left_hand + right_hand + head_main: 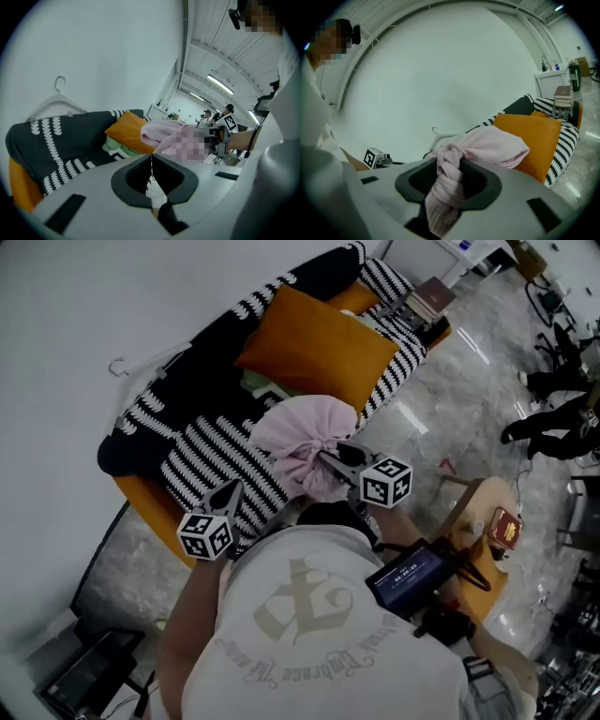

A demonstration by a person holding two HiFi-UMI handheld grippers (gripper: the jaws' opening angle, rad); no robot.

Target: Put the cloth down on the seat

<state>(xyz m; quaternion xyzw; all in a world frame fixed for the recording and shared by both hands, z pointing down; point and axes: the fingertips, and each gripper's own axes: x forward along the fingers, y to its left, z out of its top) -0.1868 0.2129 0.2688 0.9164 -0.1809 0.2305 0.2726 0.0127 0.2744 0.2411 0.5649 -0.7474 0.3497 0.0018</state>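
Note:
A pink cloth [305,432], bunched and twisted, hangs over the sofa seat [211,460], which has a black-and-white patterned cover. My right gripper [330,457] is shut on its twisted end. In the right gripper view the cloth [487,145] fills the gap between the jaws of the right gripper [449,176] and balloons out ahead of them. My left gripper [228,491] is above the seat's front edge, left of the cloth and apart from it. Its jaws meet at a thin seam with nothing between them in the left gripper view [151,161], where the cloth [161,133] shows to the right.
An orange cushion [314,348] leans on the sofa back, with a pale green garment [262,385] below it. A white hanger [127,367] hooks over the backrest. Books [431,301] lie at the sofa's far end. A round wooden side table [487,521] stands to my right.

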